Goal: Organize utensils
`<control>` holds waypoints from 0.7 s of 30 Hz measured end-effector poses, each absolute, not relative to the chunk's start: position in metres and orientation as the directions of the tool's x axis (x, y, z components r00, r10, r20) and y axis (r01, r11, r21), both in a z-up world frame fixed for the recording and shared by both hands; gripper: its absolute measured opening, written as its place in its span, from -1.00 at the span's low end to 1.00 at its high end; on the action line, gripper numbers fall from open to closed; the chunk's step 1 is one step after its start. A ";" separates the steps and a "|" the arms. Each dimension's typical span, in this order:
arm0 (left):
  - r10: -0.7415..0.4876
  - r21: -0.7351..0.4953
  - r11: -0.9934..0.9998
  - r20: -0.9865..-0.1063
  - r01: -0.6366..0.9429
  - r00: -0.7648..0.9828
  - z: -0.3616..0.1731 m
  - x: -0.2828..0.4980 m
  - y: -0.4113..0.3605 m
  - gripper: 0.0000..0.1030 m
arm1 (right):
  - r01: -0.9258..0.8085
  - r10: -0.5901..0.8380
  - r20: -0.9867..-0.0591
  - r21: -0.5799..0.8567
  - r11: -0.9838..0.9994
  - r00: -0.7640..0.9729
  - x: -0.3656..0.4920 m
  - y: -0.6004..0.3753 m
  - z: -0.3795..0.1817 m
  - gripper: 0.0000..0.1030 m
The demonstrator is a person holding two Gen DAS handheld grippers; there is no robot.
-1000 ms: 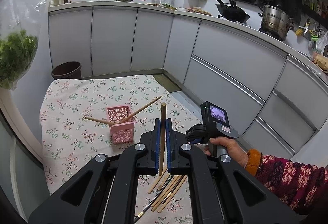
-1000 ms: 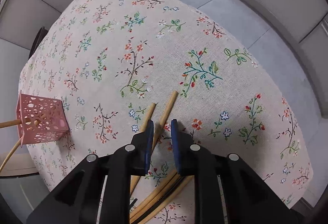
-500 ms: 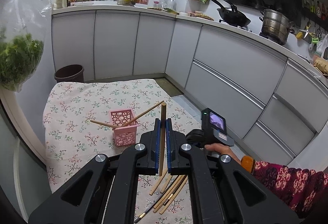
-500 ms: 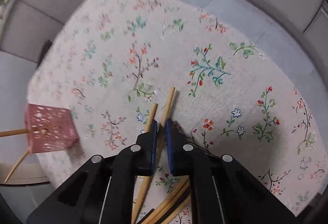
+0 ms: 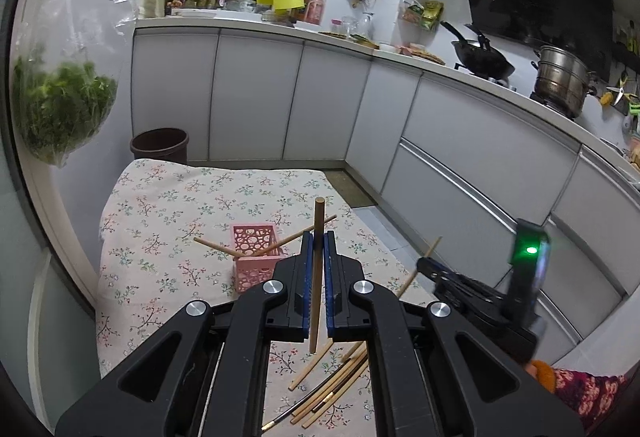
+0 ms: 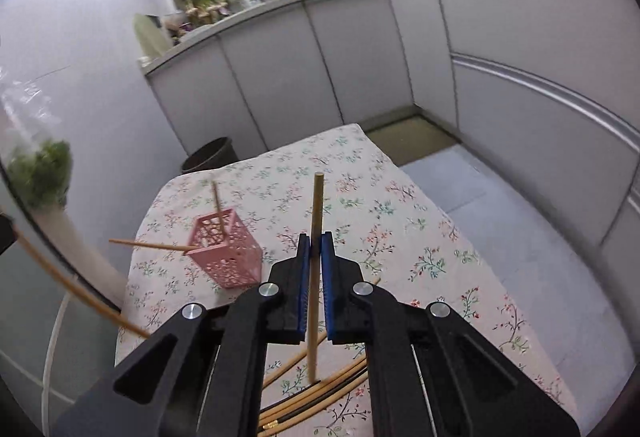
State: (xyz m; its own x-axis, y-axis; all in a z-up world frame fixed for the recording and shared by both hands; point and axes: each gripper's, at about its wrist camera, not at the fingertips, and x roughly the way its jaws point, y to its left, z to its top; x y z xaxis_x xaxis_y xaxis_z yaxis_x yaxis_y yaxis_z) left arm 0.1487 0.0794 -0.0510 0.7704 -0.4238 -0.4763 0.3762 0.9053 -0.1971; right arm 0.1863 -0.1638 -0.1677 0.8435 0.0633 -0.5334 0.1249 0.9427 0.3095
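A pink perforated holder [image 5: 256, 257] [image 6: 226, 253] stands on the floral cloth with two wooden chopsticks leaning out of it. My left gripper [image 5: 317, 237] is shut on a wooden chopstick [image 5: 318, 261], held upright just right of the holder. My right gripper [image 6: 315, 239] is shut on another wooden chopstick [image 6: 316, 237], lifted above the cloth, right of the holder. Several loose chopsticks [image 5: 332, 385] [image 6: 320, 393] lie on the cloth under both grippers. The right gripper also shows in the left wrist view [image 5: 424, 265] at the right.
The table [image 5: 160, 205] has its right edge beside a tiled floor [image 6: 520, 237] and white cabinets. A brown bin [image 5: 160, 145] stands behind the table. A bag of greens [image 5: 60, 109] hangs at the left.
My right gripper closed on a chopstick from the pile and lifted it, tilting up to face the room. My left gripper kept its chopstick and rose slightly.
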 end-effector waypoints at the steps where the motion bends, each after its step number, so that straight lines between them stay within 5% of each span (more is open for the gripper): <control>1: -0.417 -0.195 0.908 -0.479 0.370 0.773 -0.051 0.150 0.079 -0.92 | 0.115 0.063 -0.526 0.300 0.947 0.848 0.184 -0.164 -0.163 -0.89; 21: -0.257 -0.104 0.966 -0.385 0.235 0.886 -0.007 0.236 0.063 -0.92 | 0.005 0.116 -0.327 0.348 0.938 0.938 0.199 -0.183 -0.029 -0.89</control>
State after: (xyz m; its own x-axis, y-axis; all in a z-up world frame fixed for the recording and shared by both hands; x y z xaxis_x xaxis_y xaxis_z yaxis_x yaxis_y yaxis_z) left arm 0.2364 0.0626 -0.0067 0.8865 -0.2568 -0.3850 0.2349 0.9665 -0.1038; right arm 0.1990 -0.1832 -0.0286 0.9379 0.1163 -0.3268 0.0050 0.9375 0.3479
